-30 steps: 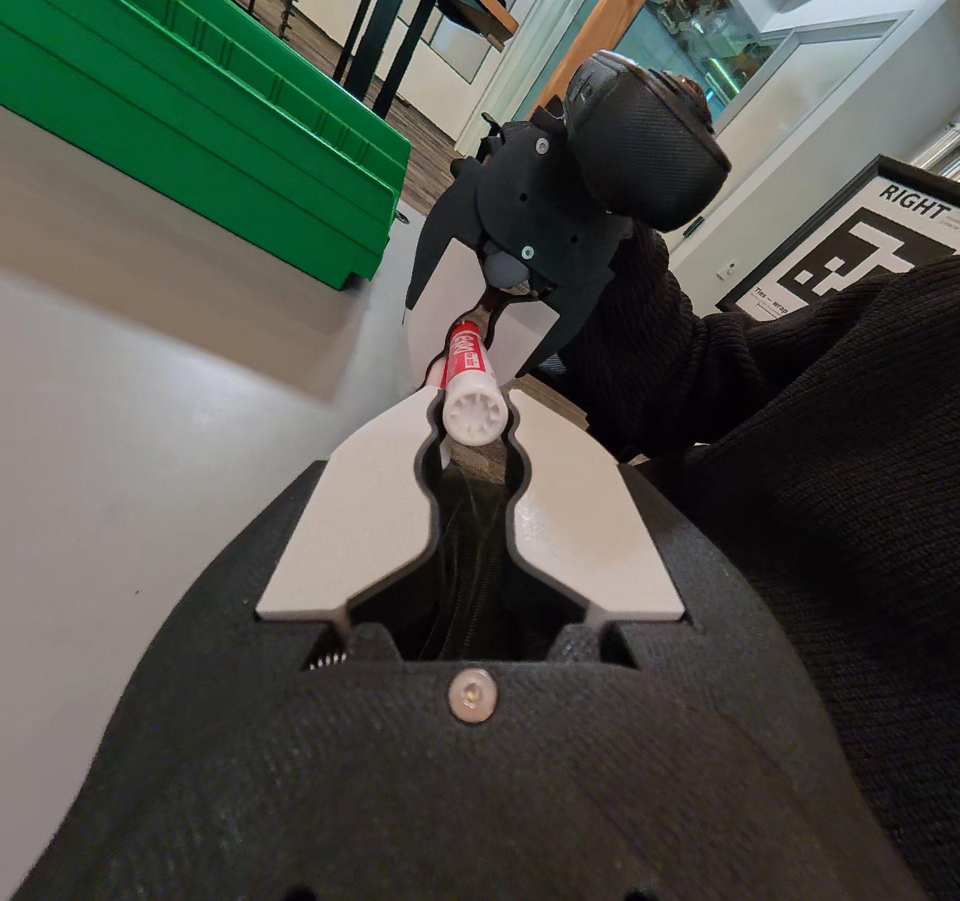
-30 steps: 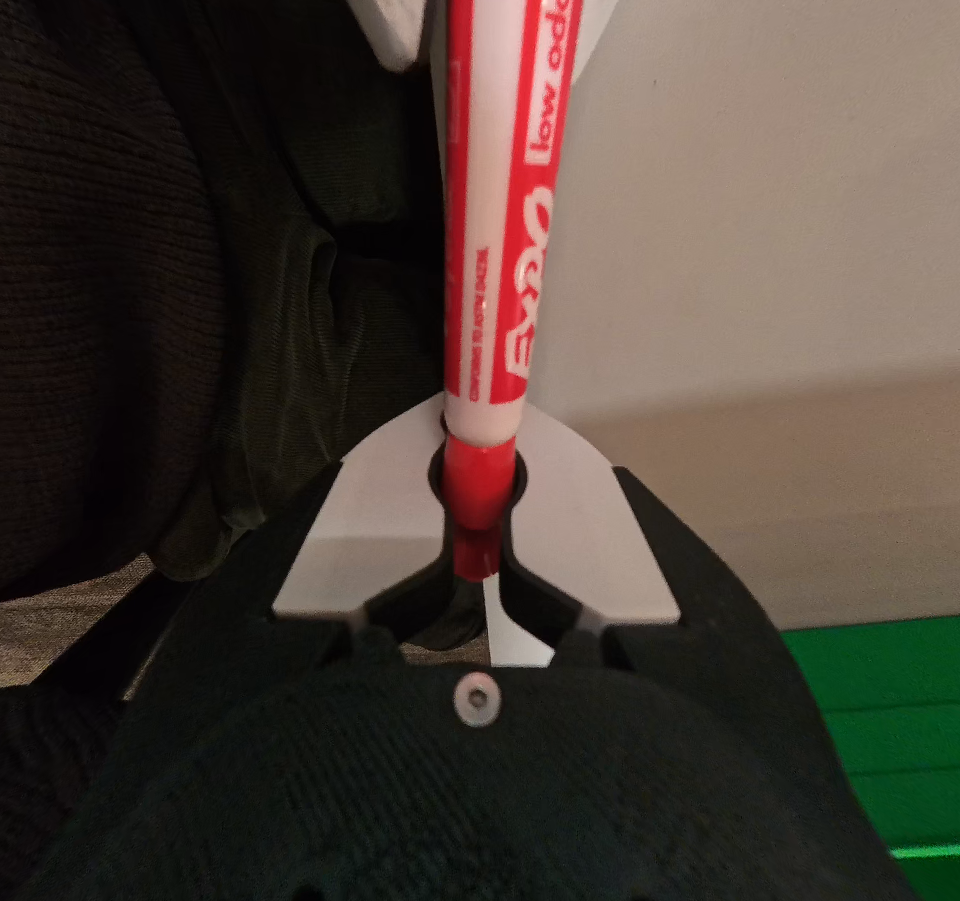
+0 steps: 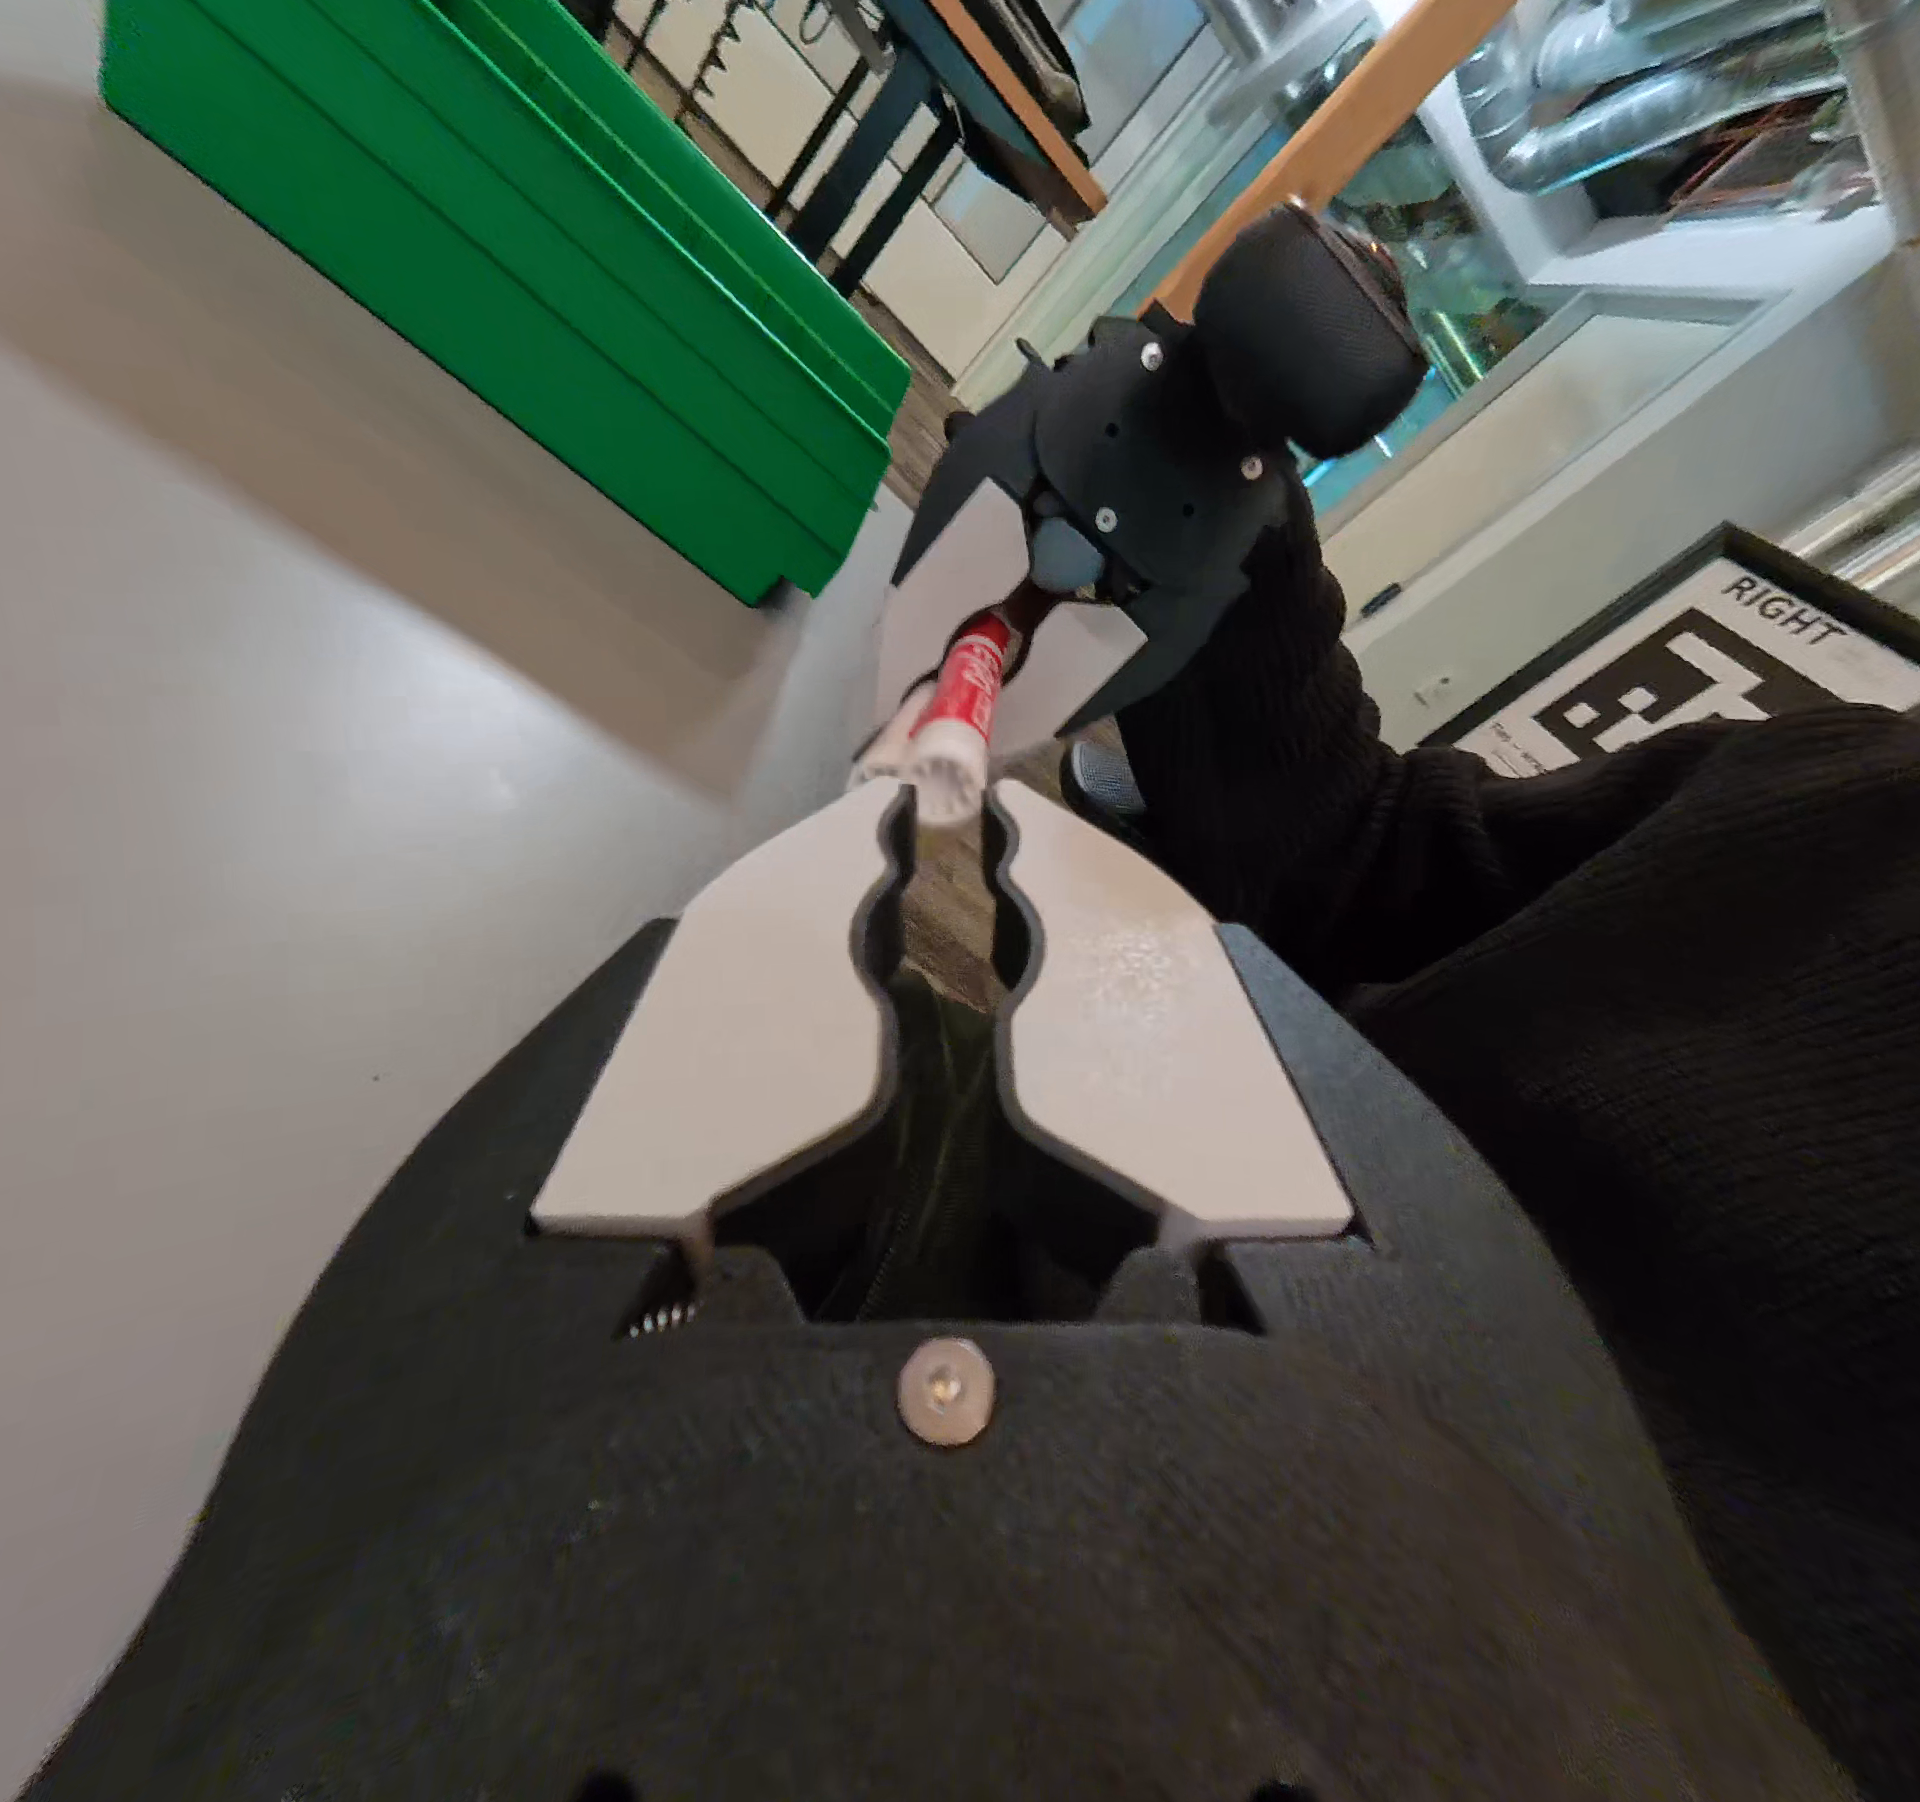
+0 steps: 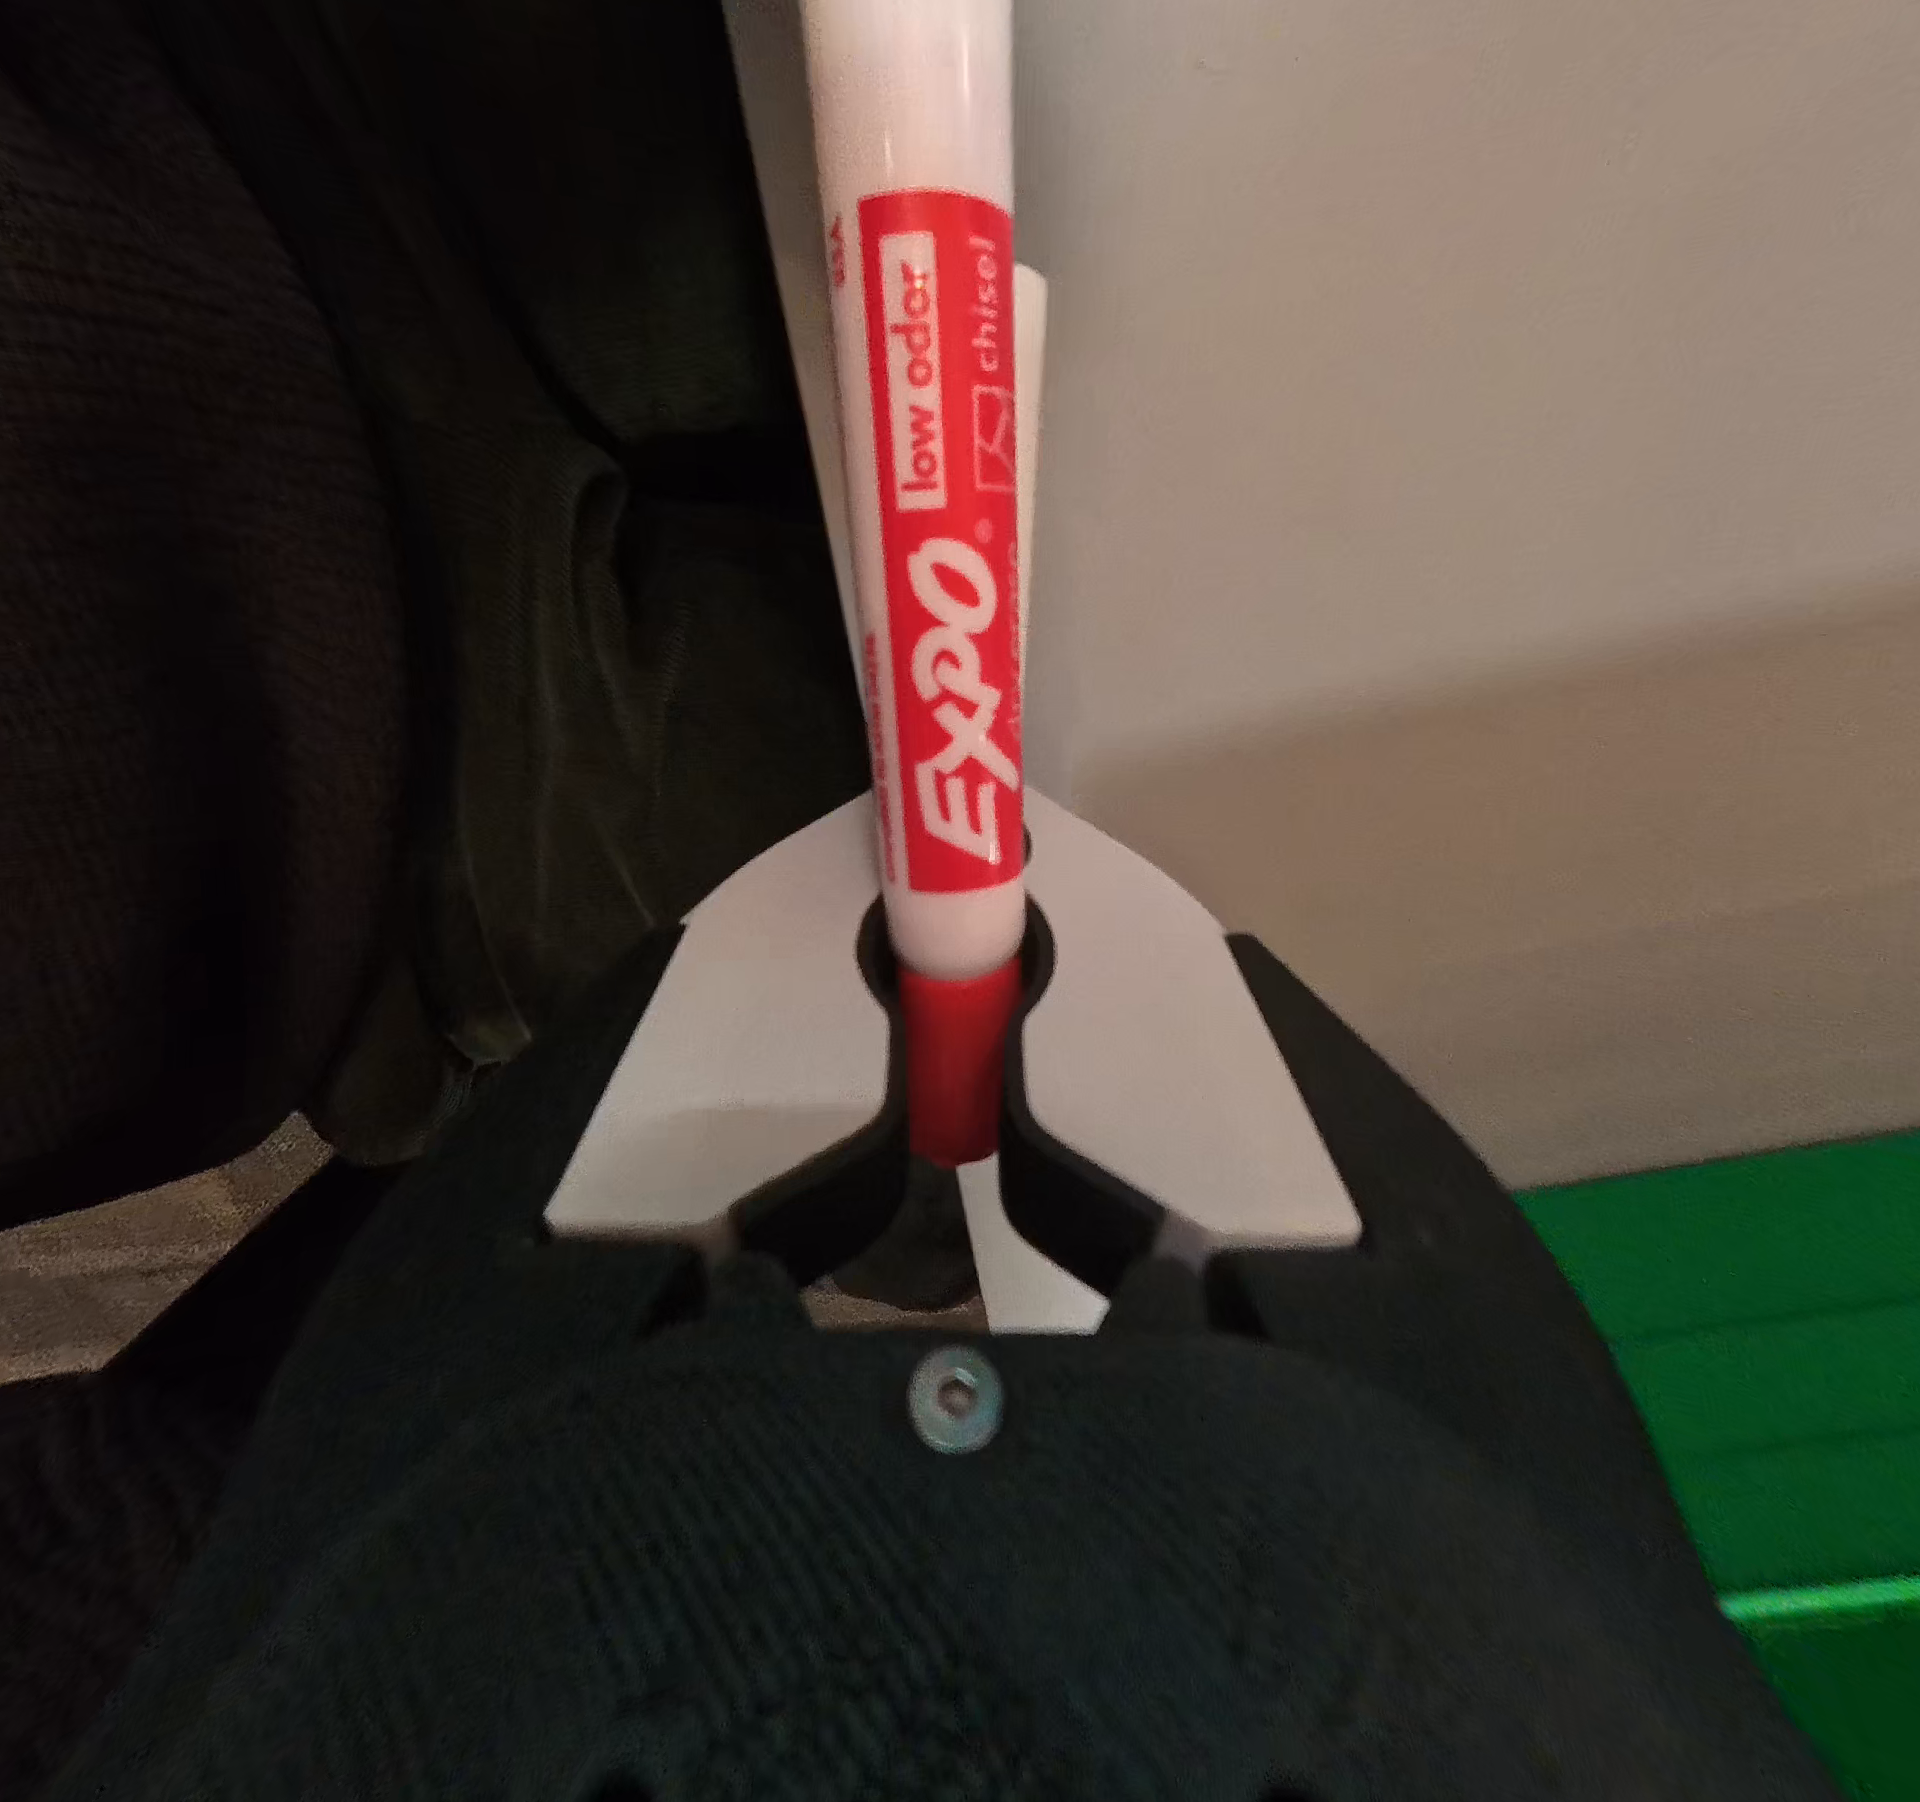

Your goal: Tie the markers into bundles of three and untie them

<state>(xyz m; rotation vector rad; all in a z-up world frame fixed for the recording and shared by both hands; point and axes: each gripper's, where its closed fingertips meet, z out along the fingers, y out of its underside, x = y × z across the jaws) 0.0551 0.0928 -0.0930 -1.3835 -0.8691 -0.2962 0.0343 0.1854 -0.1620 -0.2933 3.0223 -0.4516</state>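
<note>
Red-and-white marker (image 4: 935,526) clamped at its red neck between right gripper (image 4: 954,921) fingers, barrel pointing to 12 o'clock. Left gripper (image 3: 943,796) fingers parted, empty, marker's white butt just beyond their tips. Green bin (image 3: 499,225) at 10 o'clock

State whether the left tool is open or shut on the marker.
Open. The left tool's fingers stand apart, and the marker's white end sits just beyond them, held only by the right tool.

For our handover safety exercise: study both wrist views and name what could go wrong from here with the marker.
1. The right gripper clamps the marker only near its red end, so the long body could pivot or slip.
2. The left gripper is open, with the marker's white end at its fingertips; a misaligned closure may knock it.
</note>
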